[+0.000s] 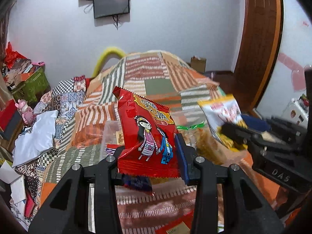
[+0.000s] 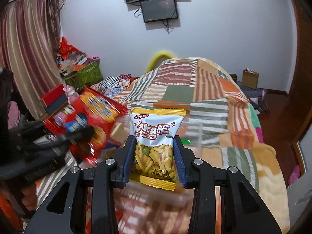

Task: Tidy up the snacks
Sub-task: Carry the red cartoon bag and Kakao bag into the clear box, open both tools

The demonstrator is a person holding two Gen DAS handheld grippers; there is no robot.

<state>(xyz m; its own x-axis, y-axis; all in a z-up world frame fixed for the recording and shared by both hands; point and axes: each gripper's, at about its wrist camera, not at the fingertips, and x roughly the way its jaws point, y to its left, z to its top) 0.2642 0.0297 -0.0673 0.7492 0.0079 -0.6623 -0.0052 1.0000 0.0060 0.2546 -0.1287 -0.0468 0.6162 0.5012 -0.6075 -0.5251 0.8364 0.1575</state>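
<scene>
My left gripper (image 1: 150, 148) is shut on a red snack bag (image 1: 146, 128) with two cartoon figures and holds it upright above the bed. My right gripper (image 2: 155, 148) is shut on a white and yellow KAKA snack bag (image 2: 156, 136) of yellow sticks, also held up. In the left wrist view the right gripper (image 1: 234, 134) and its bag (image 1: 224, 115) appear blurred at the right. In the right wrist view the left gripper (image 2: 78, 136) and the red bag (image 2: 93, 120) appear blurred at the left. A clear plastic container (image 2: 193, 134) stands on the bed behind the bags.
A patchwork striped blanket (image 1: 156, 74) covers the bed. More snack packets (image 1: 202, 142) lie beside the clear container (image 1: 109, 136). A green box (image 2: 85, 74) and clutter stand at the left by the curtain (image 2: 25, 58). A cardboard box (image 2: 250, 78) sits on the floor at the right.
</scene>
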